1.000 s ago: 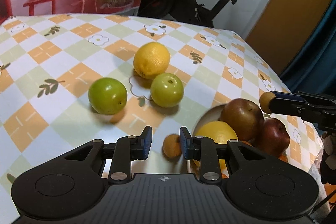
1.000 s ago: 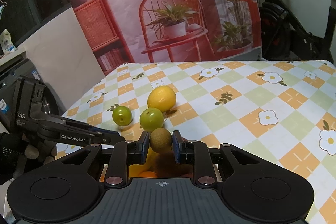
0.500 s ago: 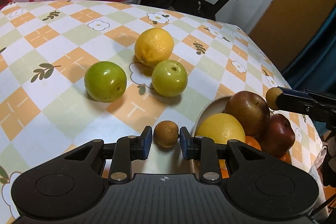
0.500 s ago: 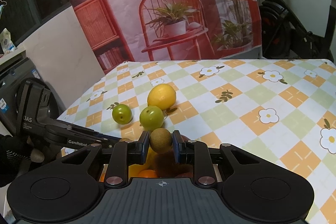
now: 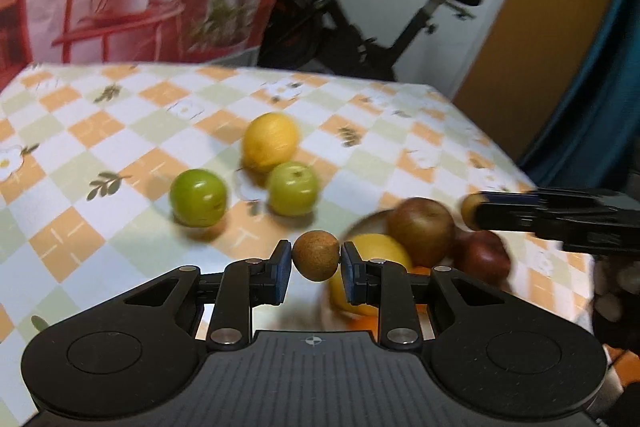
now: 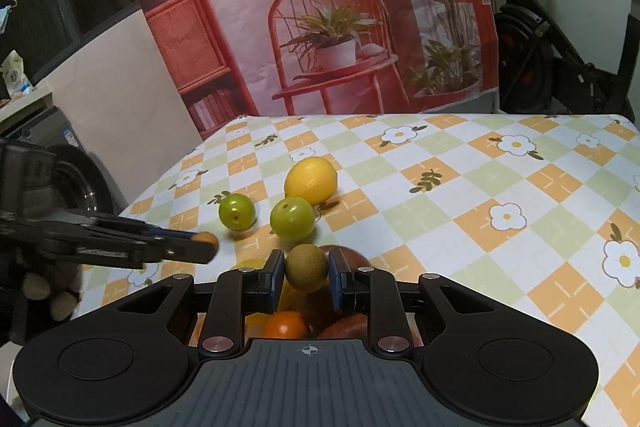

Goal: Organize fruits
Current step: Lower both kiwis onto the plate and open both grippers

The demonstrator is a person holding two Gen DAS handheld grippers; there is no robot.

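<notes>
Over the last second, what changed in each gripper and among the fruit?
The left gripper closed on the small brown fruit that lay on the table and lifted it. The right gripper kept its brown fruit above the bowl. The lemon and green fruits stayed put.

Bench (image 6: 460,195) covered in a checkered orange, green and white cloth with flower and leaf prints. Behind it a pink-red printed backdrop (image 6: 320,7) showing a chair, potted plants, a lamp and a cabinet. Black exercise bike (image 6: 560,59) at a white wall. Orange-brown panel (image 5: 532,27) and teal curtain (image 5: 592,99) to one side. Washing machine (image 6: 76,179) by a pale wall. Dim indoor light.
</notes>
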